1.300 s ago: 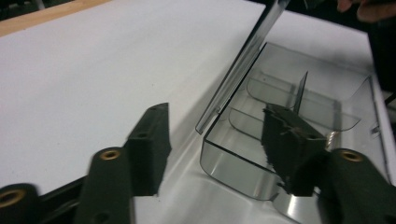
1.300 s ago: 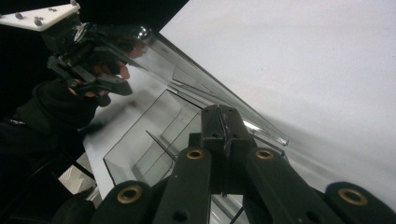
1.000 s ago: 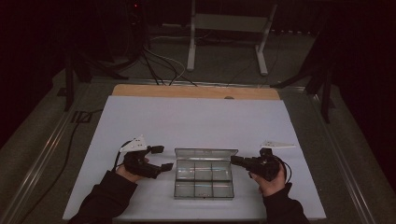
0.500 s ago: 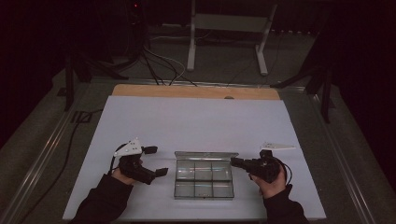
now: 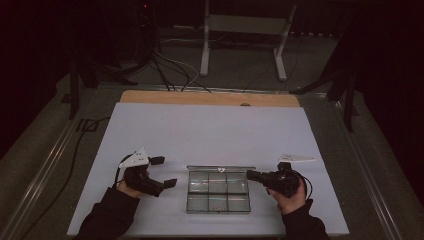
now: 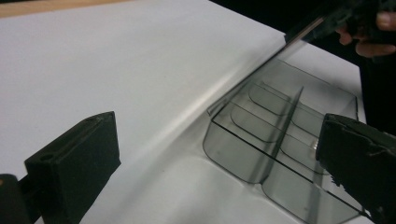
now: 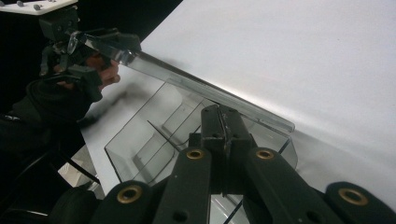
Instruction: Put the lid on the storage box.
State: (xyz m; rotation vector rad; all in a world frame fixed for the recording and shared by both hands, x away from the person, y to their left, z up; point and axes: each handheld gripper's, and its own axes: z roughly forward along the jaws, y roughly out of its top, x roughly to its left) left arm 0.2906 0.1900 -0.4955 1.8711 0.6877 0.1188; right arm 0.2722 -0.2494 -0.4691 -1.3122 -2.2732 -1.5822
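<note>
- The clear compartment box (image 5: 218, 192) sits near the front edge of the white worktop (image 5: 215, 130), between the two hands; its dividers make six compartments.
- The left tongs (image 5: 166, 172) lie just left of the box, jaws spread wide, having just been opening, with nothing between them.
- The right tongs (image 5: 250, 175) are clenched at the box's right far corner, by its raised lid (image 5: 220, 168).
- Beyond, a wooden strip (image 5: 210, 98) borders the worktop's far edge.
</note>
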